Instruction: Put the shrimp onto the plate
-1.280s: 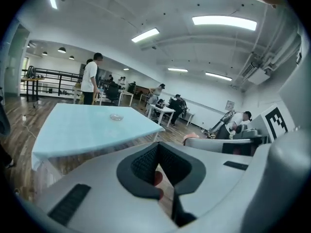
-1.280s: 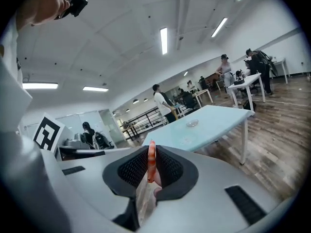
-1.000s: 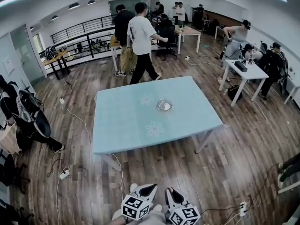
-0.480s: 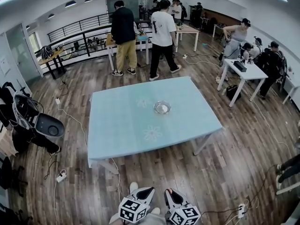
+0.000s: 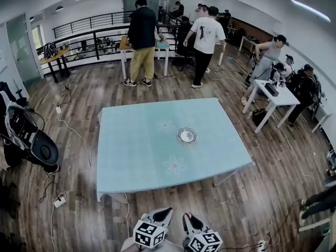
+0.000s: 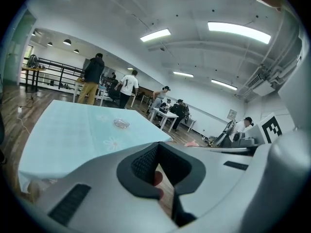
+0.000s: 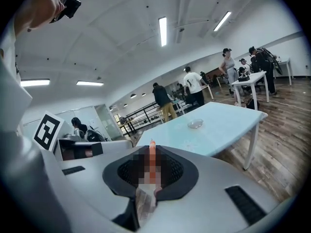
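Observation:
A small clear glass plate sits right of centre on the light blue table, well ahead of both grippers. In the right gripper view my right gripper is shut on a thin orange shrimp that sticks up out of the jaws; the plate lies far beyond. My left gripper is shut, with a reddish spot in the narrow slit that I cannot identify; the plate is far off. In the head view both grippers, left and right, hang side by side short of the table's near edge.
Several people stand behind the table near a railing and desks. A white table with people around it is at the right. Cables and a power strip lie on the wooden floor at the left; a chair stands there.
The view has shifted closer to the table. The two standing people behind it have walked to the right. Both grippers stay low at the frame's bottom, still shut.

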Available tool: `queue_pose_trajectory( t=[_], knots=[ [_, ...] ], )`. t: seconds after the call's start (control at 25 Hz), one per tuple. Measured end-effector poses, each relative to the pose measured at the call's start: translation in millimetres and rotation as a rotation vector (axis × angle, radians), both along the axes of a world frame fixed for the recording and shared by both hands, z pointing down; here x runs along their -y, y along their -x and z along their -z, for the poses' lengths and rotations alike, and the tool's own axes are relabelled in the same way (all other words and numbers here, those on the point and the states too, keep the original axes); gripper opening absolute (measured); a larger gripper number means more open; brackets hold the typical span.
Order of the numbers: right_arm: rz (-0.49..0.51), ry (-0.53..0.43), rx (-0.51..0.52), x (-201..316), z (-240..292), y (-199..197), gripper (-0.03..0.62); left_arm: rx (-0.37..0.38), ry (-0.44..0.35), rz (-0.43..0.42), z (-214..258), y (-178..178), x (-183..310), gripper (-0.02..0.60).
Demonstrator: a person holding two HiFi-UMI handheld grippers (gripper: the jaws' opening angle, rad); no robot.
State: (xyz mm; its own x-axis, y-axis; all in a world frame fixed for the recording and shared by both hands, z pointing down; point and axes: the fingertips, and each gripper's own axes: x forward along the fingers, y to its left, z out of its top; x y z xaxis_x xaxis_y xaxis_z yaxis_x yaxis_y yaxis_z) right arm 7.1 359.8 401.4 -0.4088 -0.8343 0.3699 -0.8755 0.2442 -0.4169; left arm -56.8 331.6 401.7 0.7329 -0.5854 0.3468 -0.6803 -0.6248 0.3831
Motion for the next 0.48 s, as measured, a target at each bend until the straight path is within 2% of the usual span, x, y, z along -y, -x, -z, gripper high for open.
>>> queue_pose_trajectory(
  t=[0.24, 0.48],
  knots=[
    [0.002, -0.065, -0.011, 89.5, 30.1, 45.8, 0.06, -0.024, -0.042, 0.009, 25.1, 46.6, 80.0, 0.008],
    [-0.016, -0.073, 0.037, 149.2, 30.9, 90.9, 0.06, -0.017, -0.068, -0.002, 29.2, 92.2, 137.4, 0.008]
  ],
)
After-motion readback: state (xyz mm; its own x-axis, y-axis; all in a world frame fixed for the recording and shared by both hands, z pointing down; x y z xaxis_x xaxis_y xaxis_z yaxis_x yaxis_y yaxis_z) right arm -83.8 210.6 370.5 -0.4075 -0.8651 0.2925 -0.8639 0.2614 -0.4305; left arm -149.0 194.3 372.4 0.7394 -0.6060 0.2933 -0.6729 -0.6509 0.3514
